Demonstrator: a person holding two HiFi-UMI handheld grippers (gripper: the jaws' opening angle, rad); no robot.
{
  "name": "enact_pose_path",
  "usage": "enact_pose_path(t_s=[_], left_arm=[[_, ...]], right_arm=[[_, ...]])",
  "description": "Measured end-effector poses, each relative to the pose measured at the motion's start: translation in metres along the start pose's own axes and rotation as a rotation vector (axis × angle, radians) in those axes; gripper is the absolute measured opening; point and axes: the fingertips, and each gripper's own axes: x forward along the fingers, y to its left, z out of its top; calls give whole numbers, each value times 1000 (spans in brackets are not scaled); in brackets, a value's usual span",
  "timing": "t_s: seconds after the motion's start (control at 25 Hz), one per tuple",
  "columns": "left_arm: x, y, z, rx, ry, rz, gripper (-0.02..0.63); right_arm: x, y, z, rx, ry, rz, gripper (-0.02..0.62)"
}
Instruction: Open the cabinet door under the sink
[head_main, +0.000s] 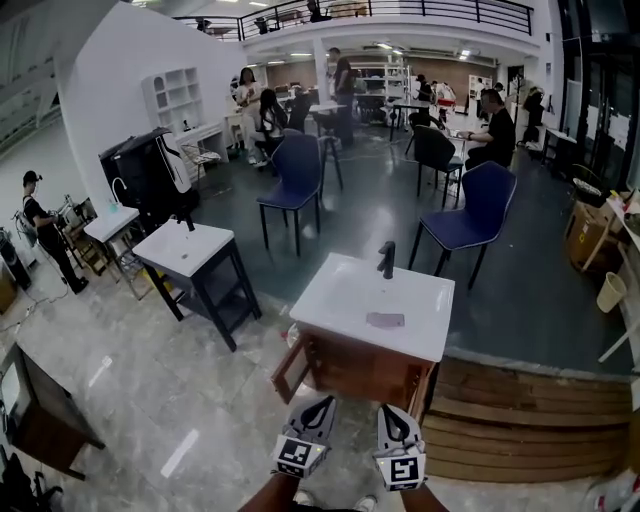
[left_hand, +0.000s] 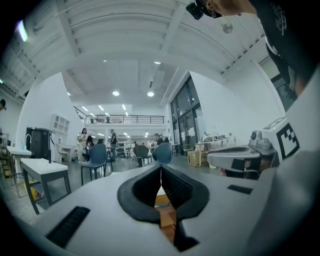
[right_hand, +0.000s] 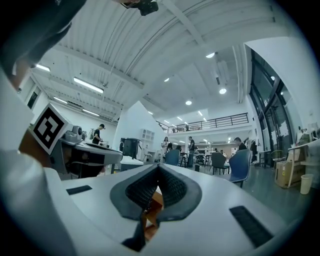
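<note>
Hovering before sink cabinet (head_main: 350, 368): left tool (head_main: 320, 404), right tool (head_main: 391, 411) both closed, empty; blue chairs (head_main: 480, 205) behind.

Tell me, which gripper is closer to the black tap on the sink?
The right. The right gripper sits straight in front of the tap, short of the cabinet; the left gripper is beside it, further off to the left.

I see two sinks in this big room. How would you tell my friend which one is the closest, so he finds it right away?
Look at the big room's dark floor where the blue chairs stand; two white-topped sinks sit on the paler floor in front of them. The closest sink is the right-hand one. It rests on a brown wooden cabinet, while the other sink, off to its left, rests on a black stand.
</note>
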Motion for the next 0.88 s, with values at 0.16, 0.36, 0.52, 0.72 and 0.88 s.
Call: enact_pose_path(t_s=[0.16,0.36,0.52,0.72,0.88], left_arm=[[-7,9,33,27,-37,-3,21],[-24,18,46,34,-60,-21,21],[-38,22,42,26,-59,-42,21],[-48,27,38,29,-73,-68,21],[-60,36,43,33,-99,-82,22]], right_arm=[[5,8,28,-41,-23,-2,23],[6,21,52,-57,-44,-35,23],[4,31,57,-68,-45,-71,23],[3,44,58,-87,-52,-103,23],[6,62,62,-97,-60,-111,23]])
